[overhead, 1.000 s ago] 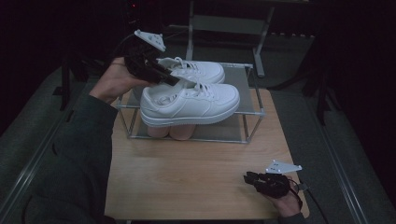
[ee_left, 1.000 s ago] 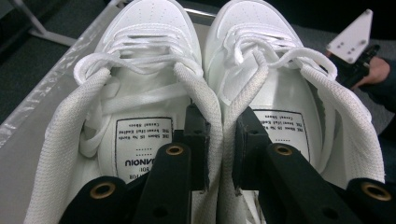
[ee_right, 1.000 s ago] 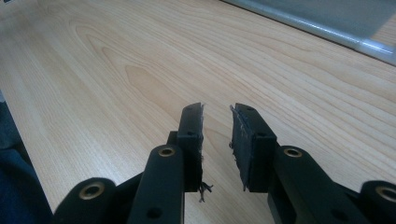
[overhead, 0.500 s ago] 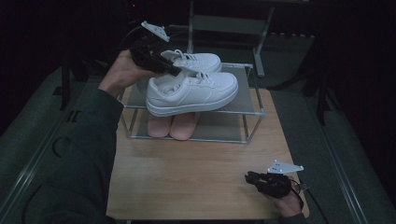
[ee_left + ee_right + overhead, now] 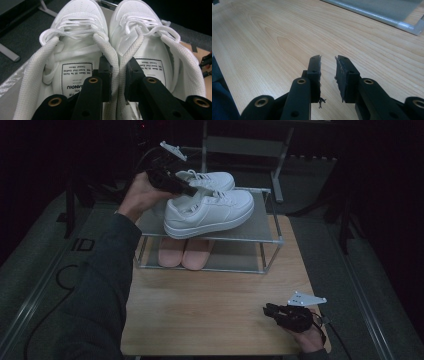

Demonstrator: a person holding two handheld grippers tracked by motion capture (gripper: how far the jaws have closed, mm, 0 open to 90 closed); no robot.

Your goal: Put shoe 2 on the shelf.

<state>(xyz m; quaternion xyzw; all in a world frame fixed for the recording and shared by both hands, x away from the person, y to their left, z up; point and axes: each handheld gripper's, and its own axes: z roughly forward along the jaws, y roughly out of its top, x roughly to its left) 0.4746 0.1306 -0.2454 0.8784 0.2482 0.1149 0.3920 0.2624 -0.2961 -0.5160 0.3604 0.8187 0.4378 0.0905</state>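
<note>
One wooden table [image 5: 200, 310], one two-tier metal rack [image 5: 260, 227] on it. Two white sneakers [image 5: 210, 210] sit on the rack's top tier, the left gripper [image 5: 117, 75] clamped on their inner collars, pinched together. Below, apparently two pink insoles [image 5: 182, 252]. The right gripper [image 5: 328, 75] rests near the table's front edge, jaws slightly apart, holding nothing.

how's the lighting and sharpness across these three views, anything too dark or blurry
High view: dim overall, surroundings nearly black, yet the white sneakers and wooden table stay readable. Left gripper view: bright and even, the shoe collars and tongue labels sharp, the left gripper crisp. Right gripper view: well lit, wood grain sharp near the right gripper, softer toward the rack edge.
</note>
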